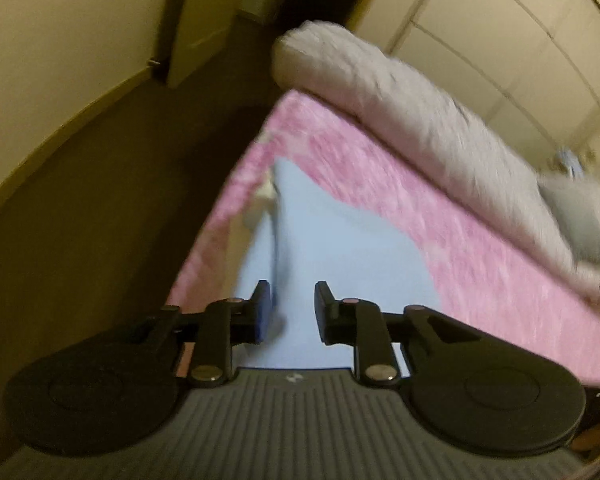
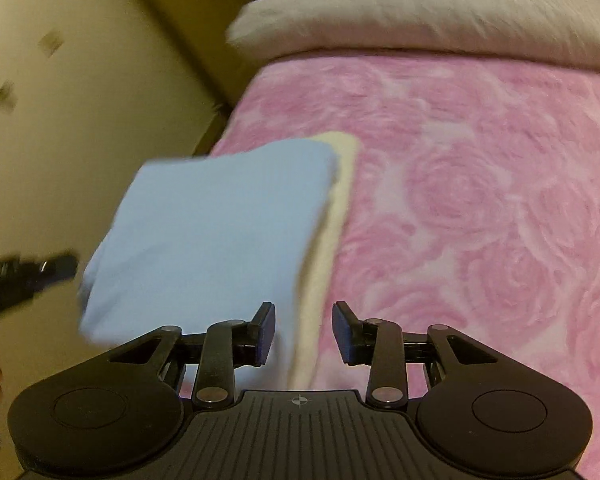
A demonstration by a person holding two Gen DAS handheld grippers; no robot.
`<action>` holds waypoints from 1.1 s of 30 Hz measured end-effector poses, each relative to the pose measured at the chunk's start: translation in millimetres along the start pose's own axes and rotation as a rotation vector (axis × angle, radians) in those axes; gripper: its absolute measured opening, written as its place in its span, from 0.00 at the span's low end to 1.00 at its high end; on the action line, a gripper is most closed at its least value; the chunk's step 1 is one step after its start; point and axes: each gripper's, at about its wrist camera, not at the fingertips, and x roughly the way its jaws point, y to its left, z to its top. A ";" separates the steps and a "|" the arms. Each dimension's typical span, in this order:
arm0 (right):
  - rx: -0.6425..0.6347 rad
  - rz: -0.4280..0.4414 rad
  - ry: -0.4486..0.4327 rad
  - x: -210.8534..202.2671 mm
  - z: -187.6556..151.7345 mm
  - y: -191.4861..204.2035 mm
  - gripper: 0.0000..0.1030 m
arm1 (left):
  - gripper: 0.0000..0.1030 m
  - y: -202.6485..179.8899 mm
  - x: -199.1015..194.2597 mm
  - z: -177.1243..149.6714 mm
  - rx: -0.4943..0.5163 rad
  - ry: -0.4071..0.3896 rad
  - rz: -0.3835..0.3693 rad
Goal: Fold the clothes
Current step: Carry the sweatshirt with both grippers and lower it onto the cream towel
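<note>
Folded light-blue garment point(image 2: 216, 236) on a pink rose-patterned bed point(image 2: 480, 200).
It lies at the bed's left edge, atop a cream cloth point(image 2: 328, 248); left claw point(image 1: 292, 312) and right claw point(image 2: 304, 334) gape, gripping nothing.

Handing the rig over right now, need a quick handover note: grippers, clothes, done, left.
Left gripper: open, nothing pinched, poised over the blue garment.
Right gripper: open, empty, at the near right edge of the stack.
Clothes: folded blue garment lies on a folded cream piece, near the left edge of the pink floral blanket. Grey-white duvet bunched at the far end.
Done: blue garment looks folded and stacked.
Left: views are blurred, so check the fold is square; no other loose clothes in view.
</note>
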 end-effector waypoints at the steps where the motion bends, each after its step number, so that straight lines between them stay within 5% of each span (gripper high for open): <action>1: -0.046 -0.012 0.025 3.8 -5.2 14.0 0.35 | 0.14 -1.3 11.4 -6.8 0.024 0.035 0.018; 5: -0.198 -0.084 0.099 40.6 -20.5 54.0 0.32 | 0.13 14.0 50.3 -20.8 0.024 0.108 0.103; 12: -0.159 -0.083 0.138 46.7 -5.2 52.5 0.32 | 0.12 20.2 34.1 5.0 -0.038 0.161 0.050; 17: 0.143 0.067 0.062 29.3 24.9 1.9 0.34 | 0.20 26.3 30.3 30.8 -0.129 0.102 -0.026; 20: 0.416 0.154 0.026 41.8 46.5 -39.3 0.48 | 0.26 28.5 47.8 50.6 -0.162 0.059 -0.025; 26: 0.608 0.165 -0.010 91.8 85.9 -77.0 0.49 | 0.26 42.2 97.7 84.3 -0.286 0.056 -0.080; 29: 0.503 0.135 -0.014 107.5 101.7 -68.1 0.17 | 0.07 42.0 109.6 90.8 -0.252 0.036 -0.078; 33: 0.342 0.140 -0.125 101.5 105.0 -51.1 0.11 | 0.05 42.2 120.7 95.6 -0.185 0.000 -0.077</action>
